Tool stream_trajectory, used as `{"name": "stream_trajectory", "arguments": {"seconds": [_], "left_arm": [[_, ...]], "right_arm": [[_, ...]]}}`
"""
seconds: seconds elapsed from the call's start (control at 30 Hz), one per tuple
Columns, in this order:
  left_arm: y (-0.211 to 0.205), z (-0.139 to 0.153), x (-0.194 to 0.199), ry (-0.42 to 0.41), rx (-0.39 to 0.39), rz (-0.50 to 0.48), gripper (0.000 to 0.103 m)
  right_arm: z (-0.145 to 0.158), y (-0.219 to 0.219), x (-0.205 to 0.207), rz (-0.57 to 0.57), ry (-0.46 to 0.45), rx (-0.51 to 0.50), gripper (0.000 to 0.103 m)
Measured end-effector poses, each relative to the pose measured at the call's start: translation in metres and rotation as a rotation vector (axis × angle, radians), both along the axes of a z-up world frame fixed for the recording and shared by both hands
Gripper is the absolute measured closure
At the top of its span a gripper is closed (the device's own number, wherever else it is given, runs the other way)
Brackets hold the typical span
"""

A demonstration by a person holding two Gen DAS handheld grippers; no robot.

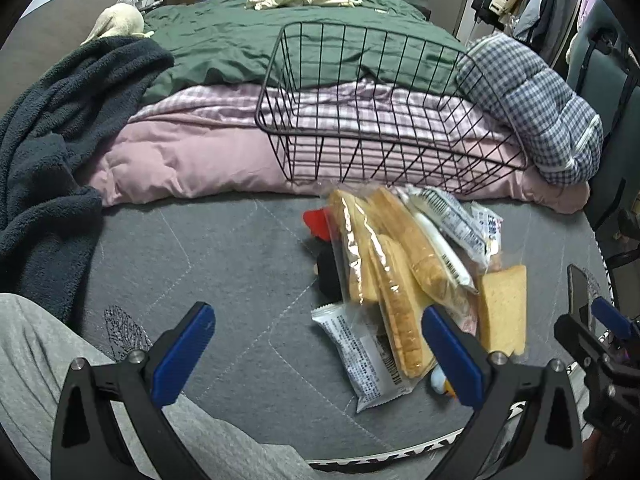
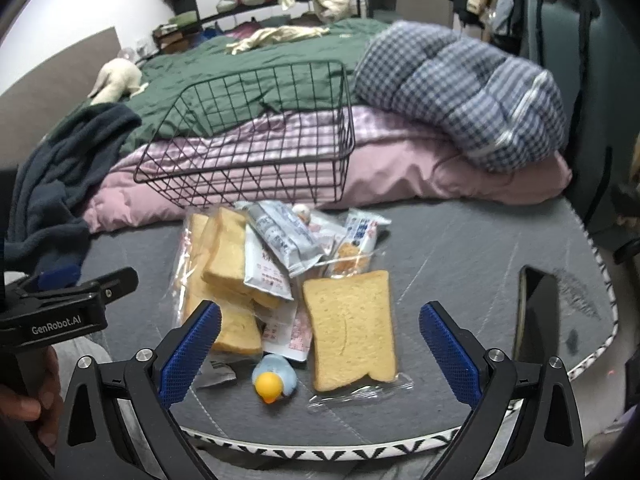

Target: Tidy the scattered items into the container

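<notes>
The left gripper (image 1: 318,354) hung open near the bread (image 1: 394,280) pile on the bed; the right gripper (image 2: 320,350) gaped over the toast (image 2: 350,330). The basket (image 2: 256,140) stood empty just beyond. Best pinch one packet's edge, lift clear, then drop.

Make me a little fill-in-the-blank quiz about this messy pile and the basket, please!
1. The black wire basket holds ____ items so far.
2. The single wrapped bread slice lies to the ____ of the toy duck in the right wrist view.
3. The toy duck has a ____ beak.
4. Both the left gripper and the right gripper have their jaws ____.

Answers: no; right; yellow; open
</notes>
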State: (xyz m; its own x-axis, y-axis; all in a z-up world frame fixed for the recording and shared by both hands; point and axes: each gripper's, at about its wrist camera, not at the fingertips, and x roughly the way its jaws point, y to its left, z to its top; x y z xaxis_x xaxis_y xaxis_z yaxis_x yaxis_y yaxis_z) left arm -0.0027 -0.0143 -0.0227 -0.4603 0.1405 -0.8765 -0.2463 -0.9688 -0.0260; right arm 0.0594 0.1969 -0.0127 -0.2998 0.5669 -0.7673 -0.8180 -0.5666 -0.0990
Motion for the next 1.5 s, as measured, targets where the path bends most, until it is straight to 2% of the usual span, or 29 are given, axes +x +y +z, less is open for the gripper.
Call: {"name": "stream_trajectory", "arguments": {"seconds": [0.23, 0.43, 0.63, 0.7, 0.8, 0.87, 1.0, 1.17, 1.3, 1.5], "left_arm": [[0.009, -0.016, -0.001, -0.037, -0.013, -0.068, 0.000], [0.006, -0.041, 0.006, -0.095, -0.058, -0.069, 0.000], [-0.010, -0.071, 0.017, -0.203, -0.087, -0.036, 0.000], [-0.014, -0.074, 0.020, -0.207, -0.108, -0.033, 0.000], [-0.014, -0.081, 0.021, -0.230, -0.098, -0.050, 0.000], [-0.008, -0.082, 0.020, -0.234, -0.089, -0.076, 0.000], [0.015, -0.083, 0.017, -0.189, -0.108, -0.119, 0.000], [0.037, -0.092, 0.017, -0.208, -0.088, -0.154, 0.000], [0.048, -0.107, 0.018, -0.204, -0.149, -0.173, 0.000], [0.017, -0.120, 0.004, -0.261, -0.147, -0.081, 0.007]], "right_arm": [[-0.018, 0.027, 0.022, -0.097, 0.118, -0.140, 0.008], [-0.038, 0.019, 0.015, -0.053, -0.044, -0.094, 0.017], [-0.080, -0.004, -0.002, 0.032, -0.102, -0.162, 0.027], [-0.091, -0.010, -0.009, 0.067, -0.130, -0.173, 0.029], [-0.100, -0.015, -0.014, 0.092, -0.142, -0.189, 0.032], [-0.102, -0.016, -0.014, 0.089, -0.140, -0.189, 0.032], [-0.097, -0.011, -0.004, 0.055, -0.132, -0.174, 0.032], [-0.087, 0.001, 0.010, 0.008, -0.123, -0.167, 0.032], [-0.087, 0.005, 0.013, -0.003, -0.116, -0.169, 0.032], [-0.093, 0.016, 0.021, -0.036, -0.123, -0.163, 0.032]]}}
